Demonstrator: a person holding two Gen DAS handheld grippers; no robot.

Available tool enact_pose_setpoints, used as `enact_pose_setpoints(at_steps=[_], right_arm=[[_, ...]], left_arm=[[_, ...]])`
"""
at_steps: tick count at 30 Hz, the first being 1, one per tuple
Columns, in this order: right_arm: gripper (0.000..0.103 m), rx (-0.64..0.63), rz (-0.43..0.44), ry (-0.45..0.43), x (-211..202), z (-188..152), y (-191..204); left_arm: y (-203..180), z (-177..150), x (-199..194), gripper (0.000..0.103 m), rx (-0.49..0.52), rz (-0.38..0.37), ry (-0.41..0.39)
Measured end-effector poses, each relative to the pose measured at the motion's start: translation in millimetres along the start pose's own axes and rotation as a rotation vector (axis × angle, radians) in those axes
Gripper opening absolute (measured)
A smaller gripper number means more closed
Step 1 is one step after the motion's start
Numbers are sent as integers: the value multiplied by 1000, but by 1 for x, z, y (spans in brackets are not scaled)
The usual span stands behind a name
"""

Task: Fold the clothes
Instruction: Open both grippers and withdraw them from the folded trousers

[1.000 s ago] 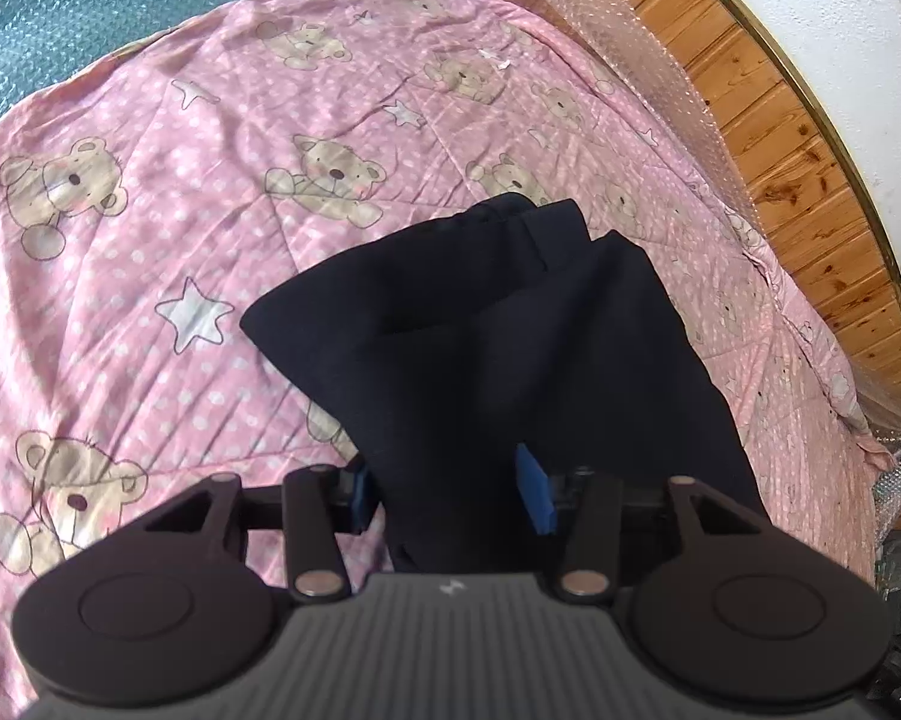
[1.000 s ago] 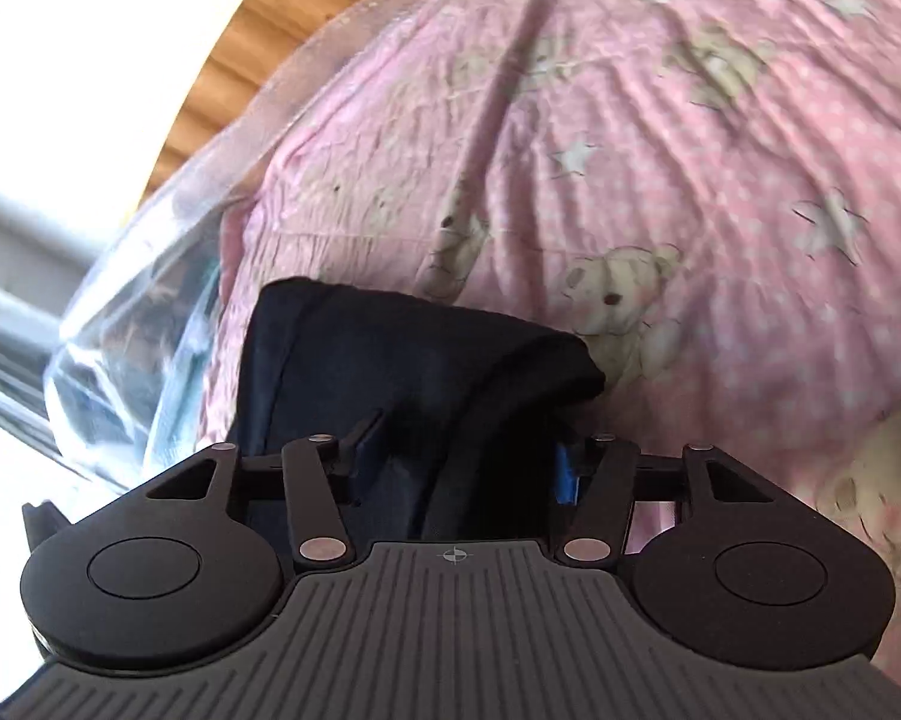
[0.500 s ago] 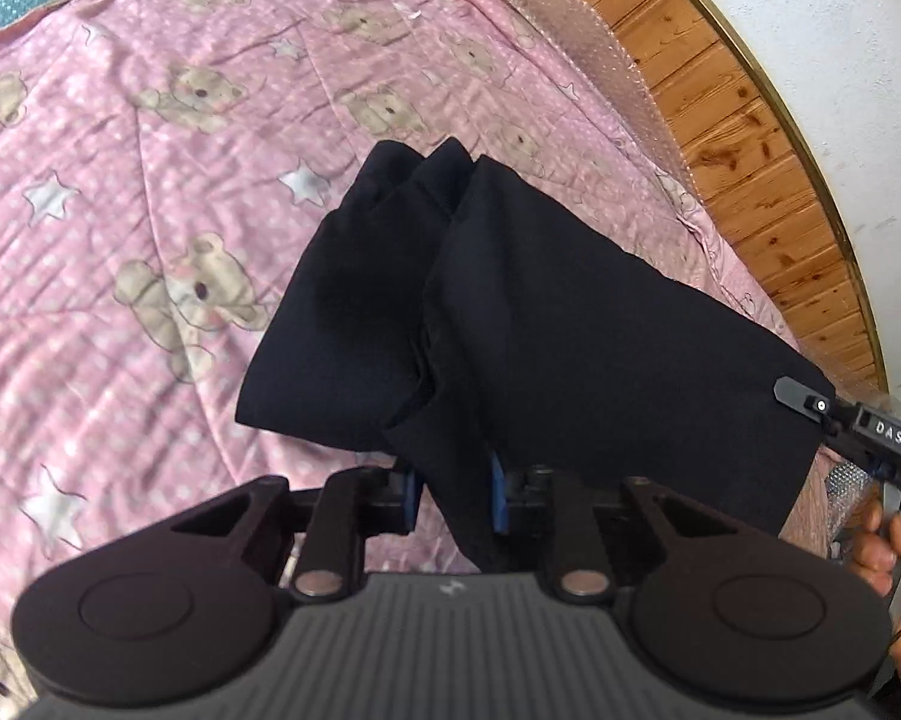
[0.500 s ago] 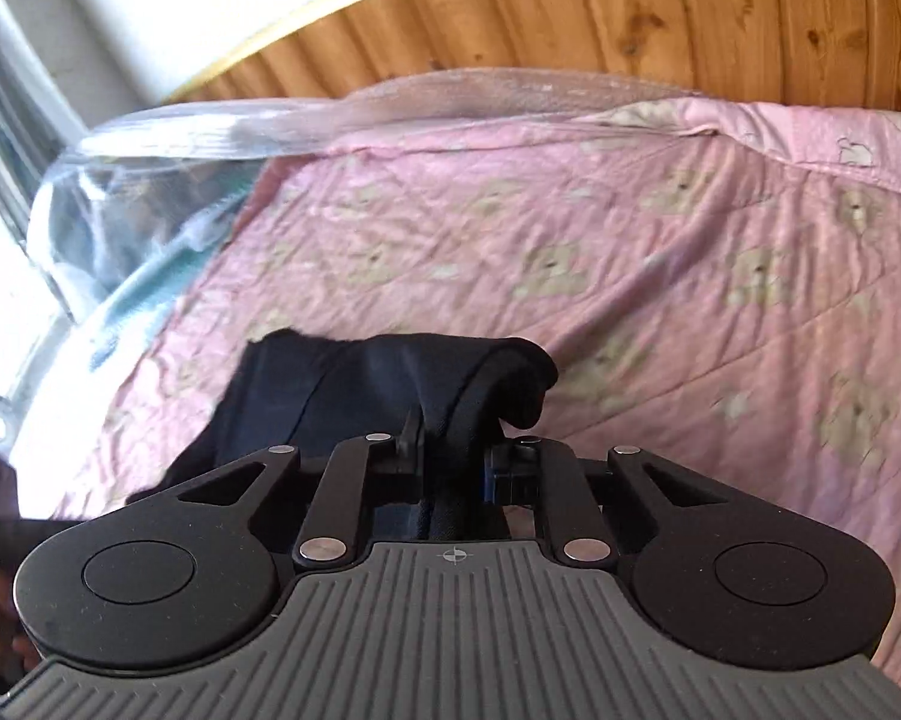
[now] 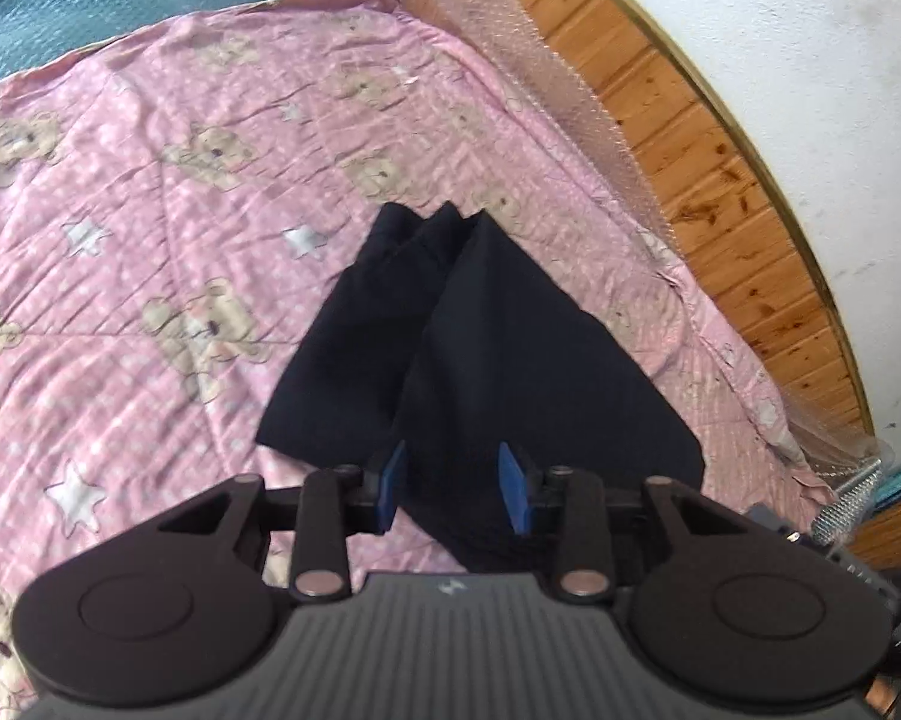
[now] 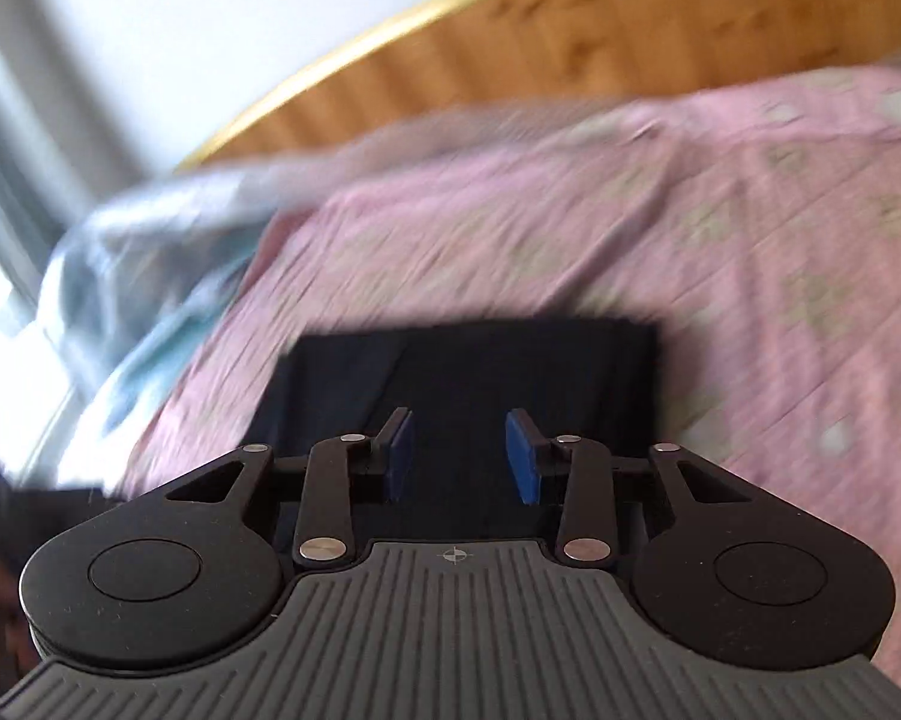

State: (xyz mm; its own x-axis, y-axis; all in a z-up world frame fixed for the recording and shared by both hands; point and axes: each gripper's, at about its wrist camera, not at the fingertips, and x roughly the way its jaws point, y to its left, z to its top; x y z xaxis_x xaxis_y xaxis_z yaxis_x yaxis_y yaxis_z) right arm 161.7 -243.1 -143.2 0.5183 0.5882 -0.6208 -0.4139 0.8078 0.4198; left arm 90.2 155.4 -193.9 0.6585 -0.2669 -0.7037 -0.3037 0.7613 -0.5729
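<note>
Left tool [image 5: 453, 489]: We saw its blue pads spread, having just been opening; the dark garment [image 5: 480, 348] passed between them, but no pad pressed it.
Garment: It lay half-folded on the pink bear-print quilt [image 5: 150, 240] of the bed, narrowing towards the wooden headboard [image 5: 708, 180].
Right tool [image 6: 459, 456]: Its jaws also stood apart, just opening, above the squared dark garment [image 6: 468, 372]; this view was blurred.
Step, as we judged it: Release after a fold.
Doing it well: We would lift both tools straight clear so the layers did not drag, then smooth the ridge along the middle.
</note>
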Motion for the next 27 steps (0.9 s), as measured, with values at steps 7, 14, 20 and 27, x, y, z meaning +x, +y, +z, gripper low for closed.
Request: enact_pose_setpoints(at_steps=[7, 14, 20, 27], right_arm=[[36, 2, -201, 156, 10, -50, -48], [88, 76, -253, 172, -46, -66, -35], [90, 26, -331, 250, -42, -83, 19], [96, 22, -449, 125, -87, -68, 59]], left_arm=[[7, 5, 39, 34, 51, 206, 57], [-14, -29, -7, 77, 217, 268, 113], [-69, -61, -18, 94, 418, 268, 171], [-102, -68, -37, 103, 513, 148, 107]])
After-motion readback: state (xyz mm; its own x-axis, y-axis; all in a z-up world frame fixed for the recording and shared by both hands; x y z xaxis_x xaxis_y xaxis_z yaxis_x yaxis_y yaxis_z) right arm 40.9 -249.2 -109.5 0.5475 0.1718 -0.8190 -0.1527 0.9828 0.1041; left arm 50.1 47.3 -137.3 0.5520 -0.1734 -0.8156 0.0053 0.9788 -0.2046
